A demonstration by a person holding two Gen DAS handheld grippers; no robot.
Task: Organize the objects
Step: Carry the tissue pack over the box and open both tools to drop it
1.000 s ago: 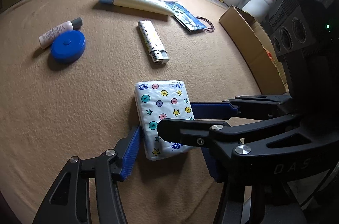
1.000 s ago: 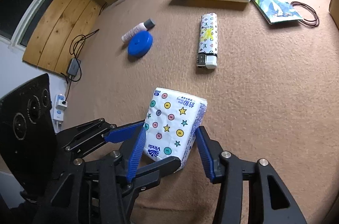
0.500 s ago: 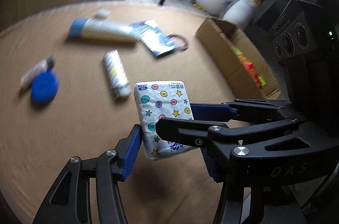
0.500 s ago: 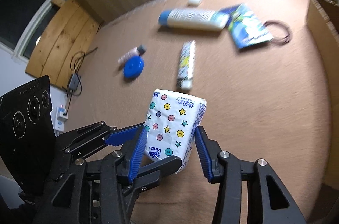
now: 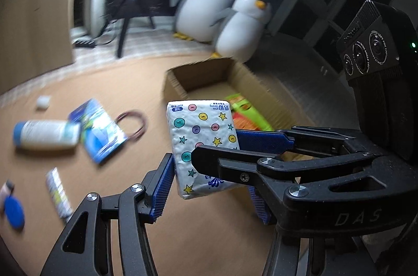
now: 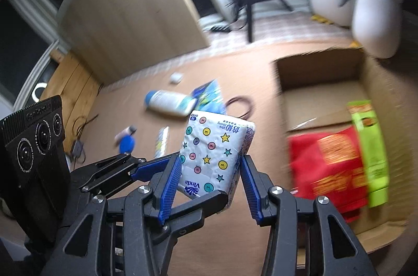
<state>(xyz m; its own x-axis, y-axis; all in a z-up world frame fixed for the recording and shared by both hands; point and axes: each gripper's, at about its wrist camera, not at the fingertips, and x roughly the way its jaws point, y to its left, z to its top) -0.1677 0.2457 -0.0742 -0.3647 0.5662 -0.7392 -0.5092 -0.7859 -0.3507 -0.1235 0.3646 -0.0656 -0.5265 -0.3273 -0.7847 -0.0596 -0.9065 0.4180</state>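
- Both grippers, left gripper (image 5: 206,182) and right gripper (image 6: 210,185), closed down on one white star-and-dot printed tissue pack (image 6: 215,153), held off the tan mat (image 5: 78,82).
- Open brown cardboard box (image 6: 318,72) just beyond pack: one red packet (image 6: 329,166), one green tube (image 6: 369,150) inside.
- Left of box on mat: one white blue-capped tube (image 6: 169,102), one blue pouch (image 5: 98,129), one hair-tie ring (image 5: 133,124), one lighter (image 5: 58,193), one blue disc (image 5: 14,213).
- Behind box: two plush penguins (image 5: 243,27).

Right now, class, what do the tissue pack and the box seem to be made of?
Tissue pack: thin glossy plastic film, probably; it is printed, crinkled and catches the light.
Box: brown corrugated cardboard, matte; the fluted edge shows at its rim in the left wrist view.
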